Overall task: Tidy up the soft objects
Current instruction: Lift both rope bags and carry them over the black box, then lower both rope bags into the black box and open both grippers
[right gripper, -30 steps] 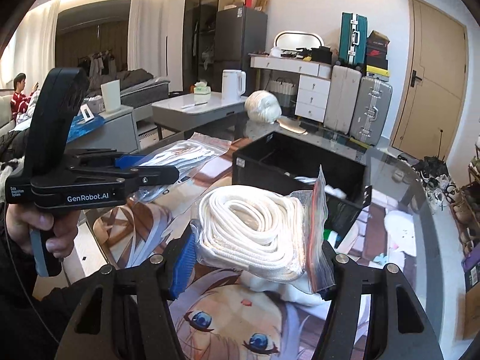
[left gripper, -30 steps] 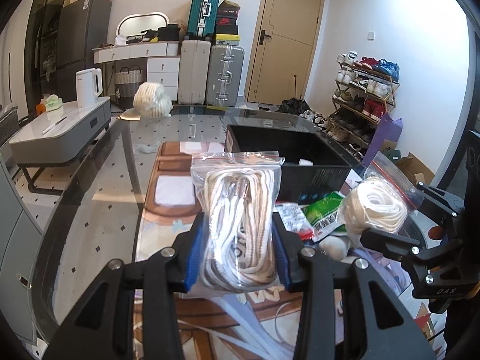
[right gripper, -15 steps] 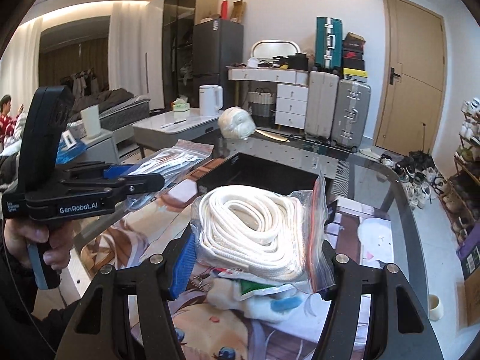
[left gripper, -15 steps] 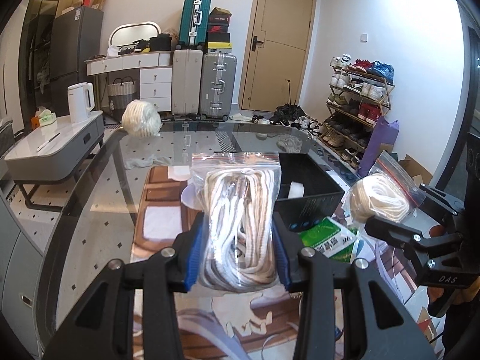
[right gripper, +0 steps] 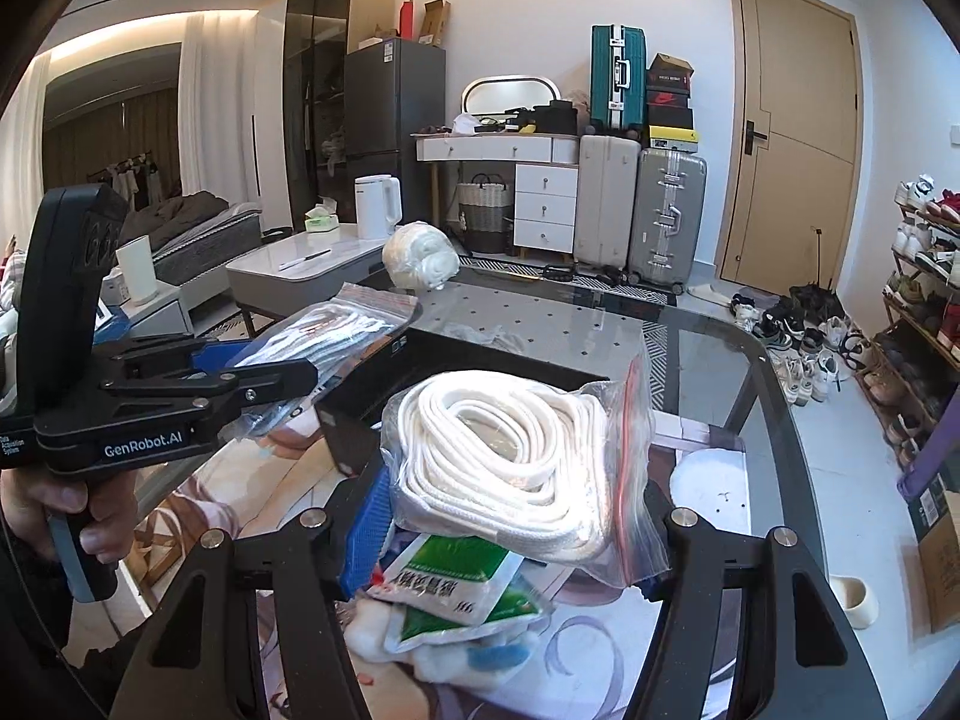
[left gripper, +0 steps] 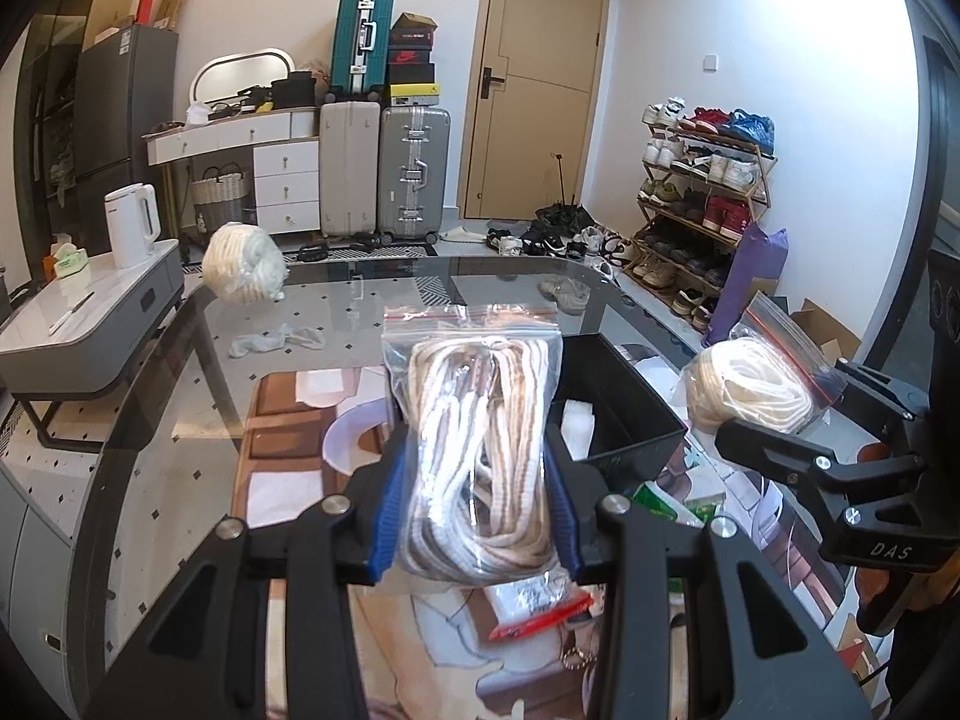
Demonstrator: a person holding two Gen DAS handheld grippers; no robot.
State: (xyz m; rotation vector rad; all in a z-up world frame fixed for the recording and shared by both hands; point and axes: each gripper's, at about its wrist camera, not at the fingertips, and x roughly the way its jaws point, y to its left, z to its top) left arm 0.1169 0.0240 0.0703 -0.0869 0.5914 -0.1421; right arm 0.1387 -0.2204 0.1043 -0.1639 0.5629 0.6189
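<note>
Two bagged rope bundles held above the glass table, each in its own gripper.

Left wrist view: the left gripper (left gripper: 477, 504) is clamped on a bag of beige rope (left gripper: 477, 450), just left of the black bin (left gripper: 624, 414). Right wrist view: the right gripper (right gripper: 510, 516) is clamped on a bag of white rope (right gripper: 510, 456), in front of that bin (right gripper: 420, 360), above a green packet (right gripper: 456, 588).

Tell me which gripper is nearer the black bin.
Left. The left gripper, shut on its bag of rope, is beside the black bin's left wall; the right gripper hangs back from the near wall.
</note>
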